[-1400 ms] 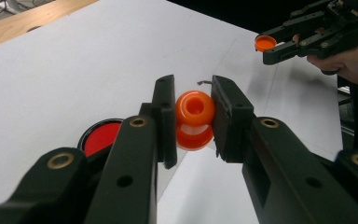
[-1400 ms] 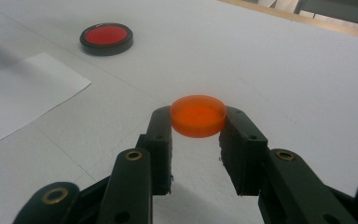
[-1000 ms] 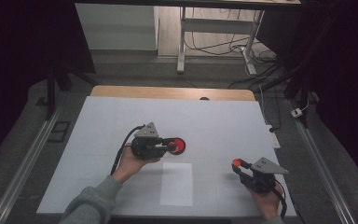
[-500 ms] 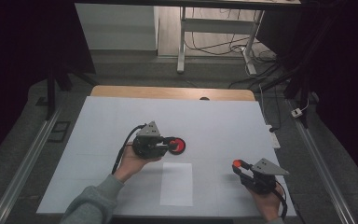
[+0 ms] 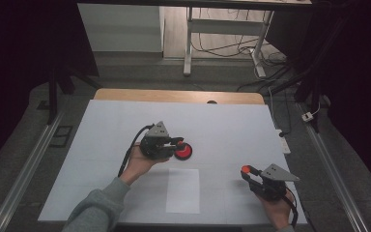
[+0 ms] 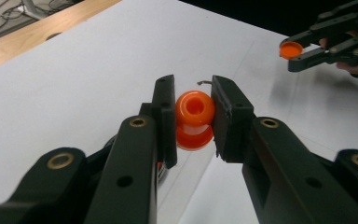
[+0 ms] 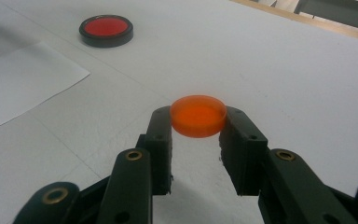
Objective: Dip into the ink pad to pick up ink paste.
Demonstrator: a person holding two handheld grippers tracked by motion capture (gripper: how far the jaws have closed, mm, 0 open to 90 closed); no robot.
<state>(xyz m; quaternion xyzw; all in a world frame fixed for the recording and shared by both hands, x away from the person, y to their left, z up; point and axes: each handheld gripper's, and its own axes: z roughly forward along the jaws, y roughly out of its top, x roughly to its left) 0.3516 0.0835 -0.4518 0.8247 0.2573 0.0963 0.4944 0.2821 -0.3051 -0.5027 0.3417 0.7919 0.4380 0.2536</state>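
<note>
My left gripper (image 6: 193,114) is shut on a small orange hollow piece (image 6: 195,120) with a round opening facing the camera. In the high view this gripper (image 5: 178,143) hovers at the table's middle, just beside a red disc with a black rim (image 5: 184,152). My right gripper (image 7: 198,127) is shut on a shallow orange cap (image 7: 198,115), held by its sides just above the table. From above, the right gripper (image 5: 248,172) sits at the front right with the cap (image 5: 245,169) at its tips. The red disc (image 7: 106,29) lies flat, far left in the right gripper view.
A white sheet of paper (image 5: 183,190) lies flat near the front edge between the two hands. The white tabletop (image 5: 232,130) has a wooden strip (image 5: 174,95) along its far edge. Metal rails (image 5: 24,169) run along both sides.
The left hand has shifted very slightly above the red disc. The right hand and its cap have stayed put.
</note>
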